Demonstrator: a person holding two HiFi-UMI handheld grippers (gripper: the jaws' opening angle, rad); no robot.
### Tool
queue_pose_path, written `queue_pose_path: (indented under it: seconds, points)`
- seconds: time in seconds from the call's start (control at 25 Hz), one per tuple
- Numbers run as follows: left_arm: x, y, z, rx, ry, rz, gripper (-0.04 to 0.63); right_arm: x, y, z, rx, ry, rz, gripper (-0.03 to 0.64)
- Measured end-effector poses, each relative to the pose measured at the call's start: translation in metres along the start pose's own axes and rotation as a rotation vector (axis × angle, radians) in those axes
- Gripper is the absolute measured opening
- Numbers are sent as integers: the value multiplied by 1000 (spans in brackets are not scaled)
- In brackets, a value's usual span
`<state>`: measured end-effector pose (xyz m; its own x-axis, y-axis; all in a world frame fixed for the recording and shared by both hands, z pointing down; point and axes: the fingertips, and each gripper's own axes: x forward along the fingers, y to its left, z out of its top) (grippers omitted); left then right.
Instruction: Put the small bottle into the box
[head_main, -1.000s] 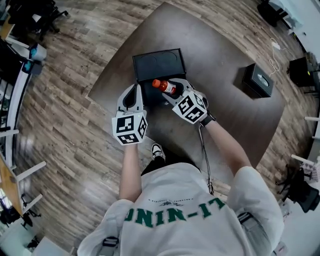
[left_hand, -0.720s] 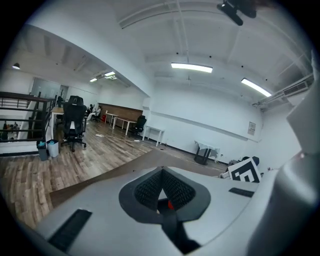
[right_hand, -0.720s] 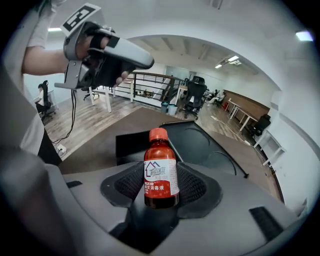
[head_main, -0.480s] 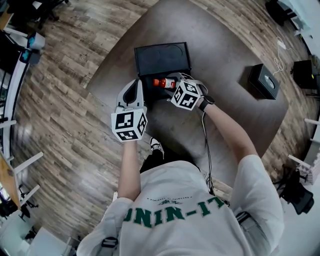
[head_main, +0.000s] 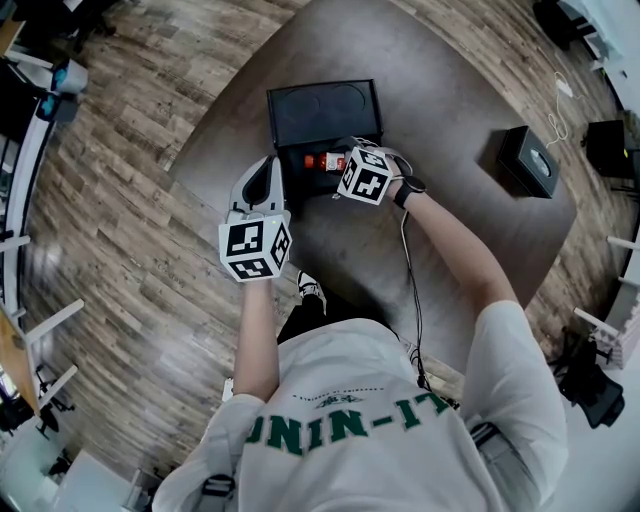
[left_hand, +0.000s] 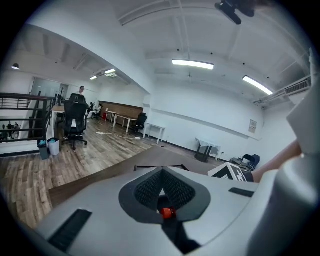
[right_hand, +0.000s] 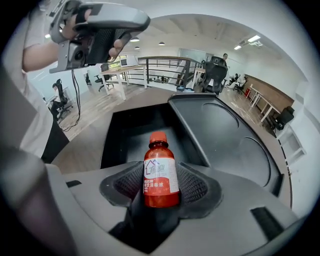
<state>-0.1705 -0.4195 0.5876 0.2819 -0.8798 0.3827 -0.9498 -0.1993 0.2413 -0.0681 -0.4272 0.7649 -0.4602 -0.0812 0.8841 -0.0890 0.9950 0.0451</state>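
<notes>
The small bottle (right_hand: 161, 150), with red liquid, a red cap and a white label, stands upright between the pads of my right gripper (right_hand: 161, 170). Its jaws have just been opening slightly, and both pads still touch the bottle's sides. In the head view the bottle (head_main: 315, 161) hangs inside the open black box (head_main: 288, 172), whose lid (head_main: 325, 103) lies folded back behind it. The right gripper (head_main: 328, 166) points steeply down into the box. My left gripper (head_main: 268, 165) hovers at the box's left edge, shut and empty, with its pads meeting at the tips (left_hand: 161, 172).
The box sits near the front-left edge of a brown table (head_main: 450, 230). A second, closed black box (head_main: 525, 160) stands at the table's right. A cable (head_main: 410, 290) trails from the right wrist. Wooden floor (head_main: 130, 250) lies beyond the table's left edge.
The right gripper has tipped further down and lowered the bottle from above the box's front rim into the box. The left gripper has sunk a little beside the box.
</notes>
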Motion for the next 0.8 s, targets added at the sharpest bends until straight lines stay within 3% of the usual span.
queue_pose_path:
  seconds: [0.36,0.6,0.8]
  points:
    - [-8,-3,1,3,-2,3,9,-12,7,4,95,-40,42,285]
    - [-16,-9,7,10,-8,-6,9,-48,7,18,178,-125,6,284]
    - [-29,-23,13,37,-17,-23,9,-86,6,23,299,-220,-85,270]
